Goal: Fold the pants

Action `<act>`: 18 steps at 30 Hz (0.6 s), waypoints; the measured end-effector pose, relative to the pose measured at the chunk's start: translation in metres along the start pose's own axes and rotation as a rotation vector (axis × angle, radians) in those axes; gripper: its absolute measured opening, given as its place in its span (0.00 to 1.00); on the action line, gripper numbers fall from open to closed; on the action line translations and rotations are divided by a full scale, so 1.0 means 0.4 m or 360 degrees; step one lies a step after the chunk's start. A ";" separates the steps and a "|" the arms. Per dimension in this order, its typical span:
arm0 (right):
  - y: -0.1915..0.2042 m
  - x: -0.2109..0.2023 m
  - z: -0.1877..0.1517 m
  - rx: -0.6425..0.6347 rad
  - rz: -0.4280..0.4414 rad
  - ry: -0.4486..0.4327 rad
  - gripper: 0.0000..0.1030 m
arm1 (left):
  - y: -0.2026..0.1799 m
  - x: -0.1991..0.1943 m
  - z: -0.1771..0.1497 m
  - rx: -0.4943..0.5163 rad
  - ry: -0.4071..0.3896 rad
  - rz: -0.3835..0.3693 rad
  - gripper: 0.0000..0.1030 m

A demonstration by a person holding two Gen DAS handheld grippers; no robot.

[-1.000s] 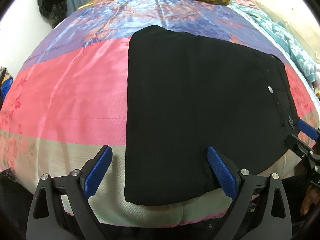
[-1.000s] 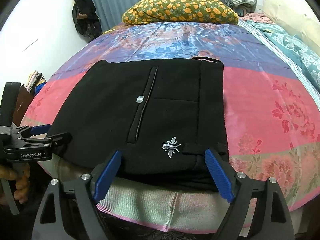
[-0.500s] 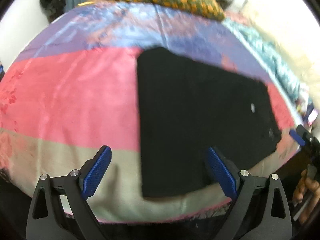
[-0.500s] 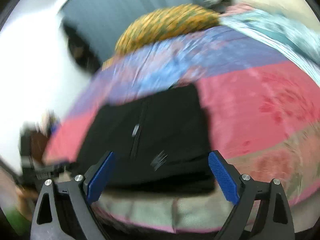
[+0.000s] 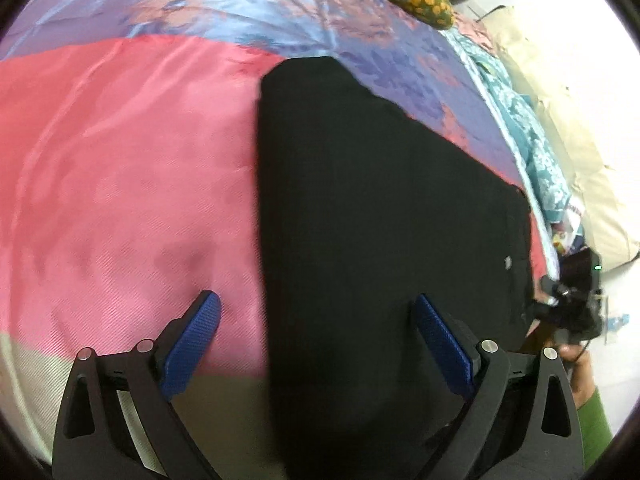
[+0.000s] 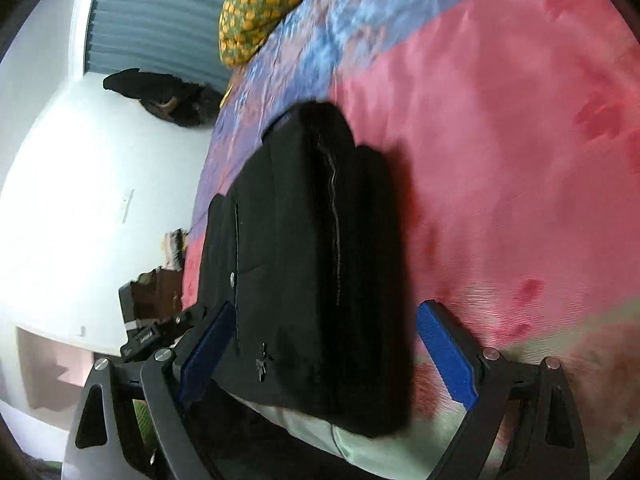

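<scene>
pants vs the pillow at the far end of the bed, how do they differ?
Colour: the pants are plain black; the pillow is green with orange spots.
Shape: the pants lie flat, folded into a block; the pillow is plump and rounded.
Place: the pants lie near the bed's front edge, between both open grippers; the pillow is far back.
Both rest on the bedspread.

Left gripper (image 5: 316, 332): fingers (image 5: 192, 344) spread wide, blue ribbed pads facing inward, nothing pinched, angled steeply down. Right gripper (image 6: 326, 350): fingers (image 6: 446, 354) spread wide, having just eased a little further apart, nothing pressed between pads, view rolled sideways. Hand (image 5: 578, 362) with green sleeve (image 5: 596, 420) visible at right edge of left view.
</scene>
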State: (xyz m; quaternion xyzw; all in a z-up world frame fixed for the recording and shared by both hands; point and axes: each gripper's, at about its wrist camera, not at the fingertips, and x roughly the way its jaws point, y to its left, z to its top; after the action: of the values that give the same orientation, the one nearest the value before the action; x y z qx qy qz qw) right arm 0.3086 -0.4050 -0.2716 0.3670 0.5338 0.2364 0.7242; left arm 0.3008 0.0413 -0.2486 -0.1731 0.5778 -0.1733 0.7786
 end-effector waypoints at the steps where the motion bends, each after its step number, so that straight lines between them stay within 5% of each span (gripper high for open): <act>1: -0.001 0.013 0.002 0.0001 0.0011 0.0008 0.90 | -0.008 0.010 0.004 0.0003 0.0017 -0.0036 0.95; 4: 0.008 0.032 0.004 -0.0044 0.0007 0.0034 0.82 | -0.023 0.033 0.008 0.0027 0.0065 -0.0024 0.94; 5: 0.011 0.038 0.004 -0.0074 -0.0041 0.0050 0.69 | -0.035 0.035 0.006 0.0049 0.0064 0.0004 0.87; 6: 0.014 0.036 -0.007 -0.0086 -0.0039 0.0059 0.53 | -0.051 0.035 0.002 0.0088 0.0061 0.0055 0.66; 9: 0.028 0.036 -0.015 -0.0118 -0.0004 0.0054 0.44 | -0.081 0.007 -0.005 0.0152 -0.0008 0.0118 0.28; 18: 0.160 -0.008 -0.043 -0.0243 0.0256 -0.0062 0.34 | -0.109 -0.177 0.036 0.0167 -0.0245 -0.0096 0.21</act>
State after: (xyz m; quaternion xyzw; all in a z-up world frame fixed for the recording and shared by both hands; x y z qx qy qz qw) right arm 0.2946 -0.3631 -0.2222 0.3569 0.4688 0.3267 0.7390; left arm 0.2924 0.0372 -0.1647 -0.1621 0.5009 -0.2128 0.8231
